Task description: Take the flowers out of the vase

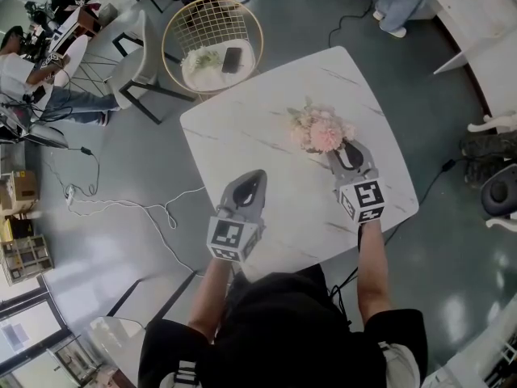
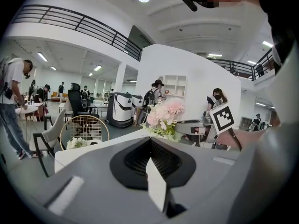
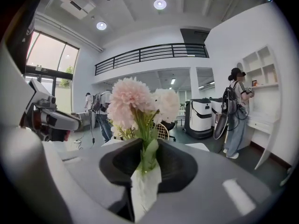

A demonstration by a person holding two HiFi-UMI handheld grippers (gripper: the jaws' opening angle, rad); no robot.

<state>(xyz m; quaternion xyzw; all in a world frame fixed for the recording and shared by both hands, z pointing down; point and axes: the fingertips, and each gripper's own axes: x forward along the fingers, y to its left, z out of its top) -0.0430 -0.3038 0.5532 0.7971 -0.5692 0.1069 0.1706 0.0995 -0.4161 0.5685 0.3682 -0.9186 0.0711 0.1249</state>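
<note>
A bunch of pink and white flowers (image 1: 319, 129) stands on the white marble table (image 1: 242, 136), right of its middle. My right gripper (image 1: 347, 149) reaches the bunch from the near side. In the right gripper view its white pads (image 3: 140, 190) are closed on the green stems (image 3: 148, 148), and the blooms (image 3: 128, 101) rise just above them. I see no vase in any view. My left gripper (image 1: 252, 176) hovers over the table's near middle, apart from the flowers, shut with nothing in it (image 2: 156, 183). From there the flowers (image 2: 166, 115) show ahead to the right.
A gold wire basket table (image 1: 212, 43) with a phone and a small white bunch stands beyond the table's far corner, beside a white chair (image 1: 133, 63). Cables (image 1: 137, 208) trail over the grey floor on the left. People sit at the far left (image 1: 32, 71).
</note>
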